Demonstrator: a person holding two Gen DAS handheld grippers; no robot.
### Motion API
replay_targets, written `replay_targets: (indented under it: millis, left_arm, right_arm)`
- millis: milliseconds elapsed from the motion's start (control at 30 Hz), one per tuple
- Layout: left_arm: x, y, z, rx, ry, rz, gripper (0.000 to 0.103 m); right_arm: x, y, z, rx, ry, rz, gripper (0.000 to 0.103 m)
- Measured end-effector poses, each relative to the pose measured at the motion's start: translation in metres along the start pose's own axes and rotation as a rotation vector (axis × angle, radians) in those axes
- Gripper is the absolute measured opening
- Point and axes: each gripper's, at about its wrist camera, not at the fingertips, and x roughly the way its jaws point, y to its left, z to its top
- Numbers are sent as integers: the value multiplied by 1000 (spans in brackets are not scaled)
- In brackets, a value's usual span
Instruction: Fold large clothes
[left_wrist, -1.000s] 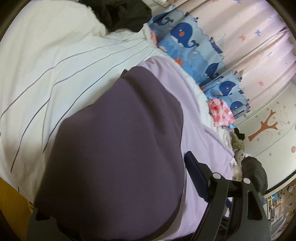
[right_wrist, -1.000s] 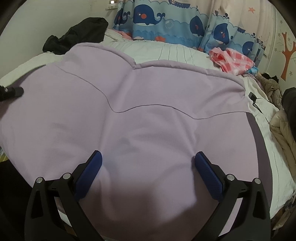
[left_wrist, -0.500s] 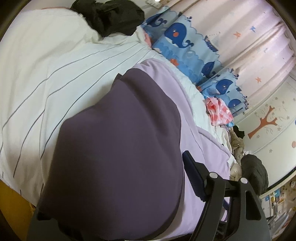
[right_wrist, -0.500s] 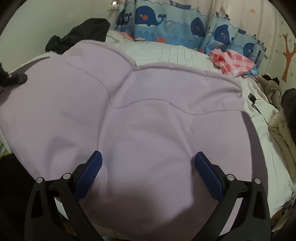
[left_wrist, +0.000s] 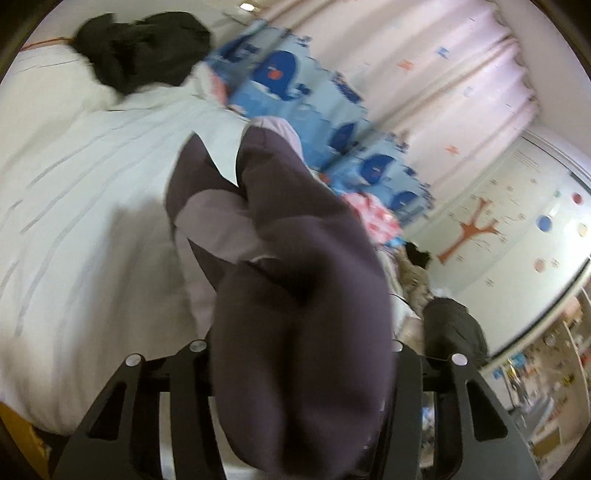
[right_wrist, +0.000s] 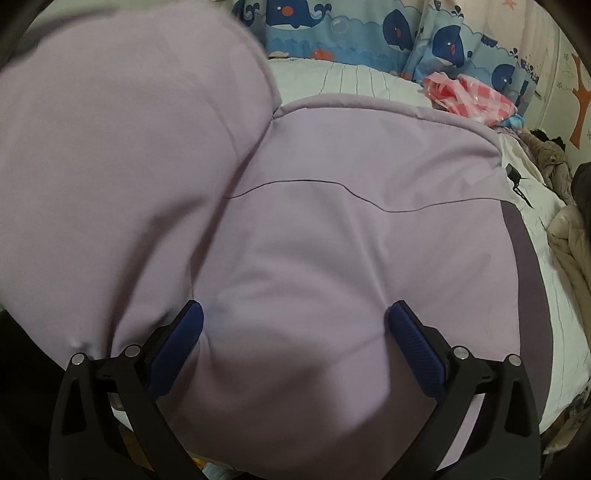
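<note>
lilac garment (right_wrist: 332, 236) half lifted over the bed (left_wrist: 85, 236)

in the left wrist view the left tool (left_wrist: 299, 354) has its jaws hidden under a bunched fold of the garment (left_wrist: 303, 295), dark purple side up, draped between the black arms; whether it grips the cloth cannot be told, and the picture is blurred. in the right wrist view the right tool (right_wrist: 295, 328) stands open, its blue pads (right_wrist: 413, 343) spread wide and pressed against the pale lilac cloth, which spreads over the white striped bed (right_wrist: 354, 79). the garment's left part billows up near the lens. a pink checked cloth (right_wrist: 469, 98) lies near the whale curtain (right_wrist: 369, 33).
</note>
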Motion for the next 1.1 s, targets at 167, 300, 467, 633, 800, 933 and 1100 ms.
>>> replay_targets:
  millis: [167,300,467,633,800,933,1100]
  left_arm:
    - [23,-44,3,55,59,-91,47]
    - [49,-78,0,106,106,-149,47]
    - [87,-120,-19,213,170,-191,47]
    - [137,-149,-53,268,244,-227,47]
    - [186,-177,-92,337,302,-220,47]
    - [212,-208,-134,490,311,-148,47]
    - [216,-223,-170,631,236,-43,49]
  right_arm:
    - [-4,10,1,-123,36,-66,97]
    - [-15,-5,-3,-187,73,-2,97]
    - [-53,-58,-24,-64,59,242,97]
    - [-98,-184,-41,321,-44,406,97]
    - [-148,-269,-13,456,-201,305,97]
    - [-157,-265,51,311,-201,232,97]
    - [-95,-242,131,167,0,214,97]
